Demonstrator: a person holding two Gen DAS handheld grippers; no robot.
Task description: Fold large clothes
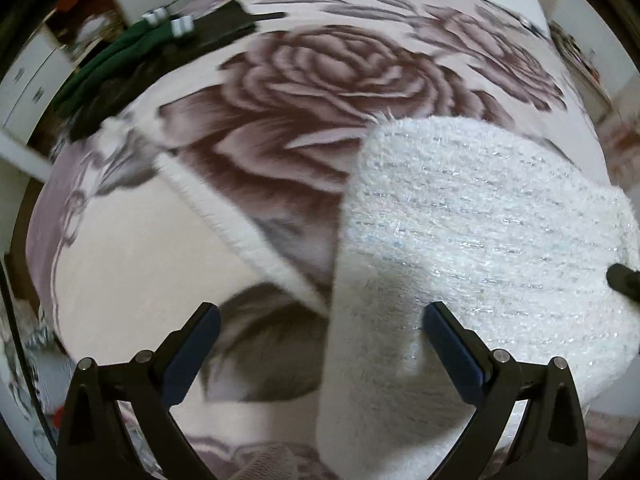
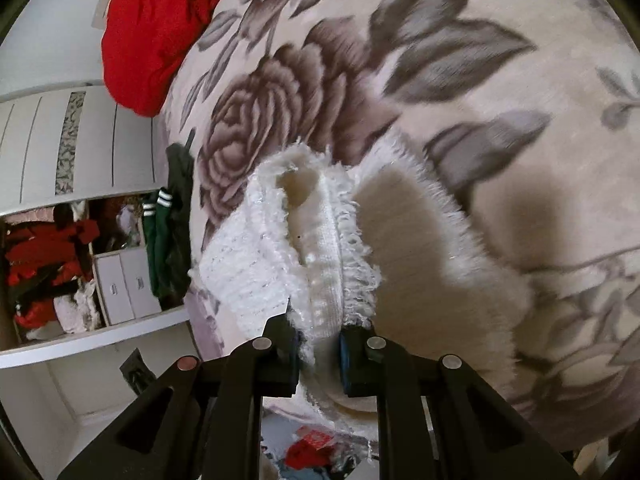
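Right tool (image 2: 319,354) clenched on white sweater (image 2: 320,280) edge; left tool (image 1: 320,344) released above sweater.

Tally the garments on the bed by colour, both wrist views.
White: 1, the fuzzy white sweater, pinched in the right claw
Red: 1, the red garment at the far edge of the floral blanket
Green: 1, the green garment with white-striped cuffs
Black: 1, the black garment beside the green one
Total: 4
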